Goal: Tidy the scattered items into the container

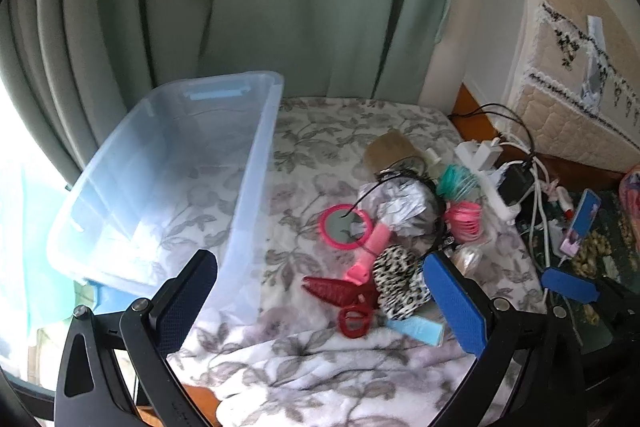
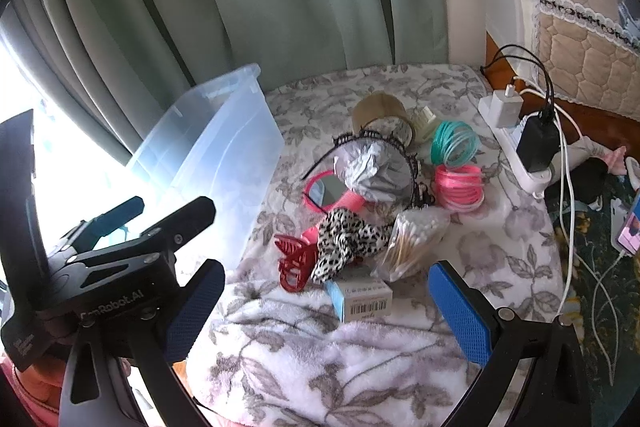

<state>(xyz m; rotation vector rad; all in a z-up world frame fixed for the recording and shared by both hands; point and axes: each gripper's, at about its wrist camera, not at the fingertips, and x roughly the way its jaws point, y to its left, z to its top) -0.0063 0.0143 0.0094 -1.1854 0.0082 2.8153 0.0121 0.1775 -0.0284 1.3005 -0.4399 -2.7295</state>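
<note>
Poised low over the floral blanket [image 2: 360, 367]: left gripper [image 1: 320, 297] and right gripper [image 2: 326, 307], jaws apart, empty. Scattered items heaped right of the clear container [image 1: 160, 167]. Only from the right wrist: cotton swab bag [image 2: 416, 239], barcoded box [image 2: 366, 297].
</note>
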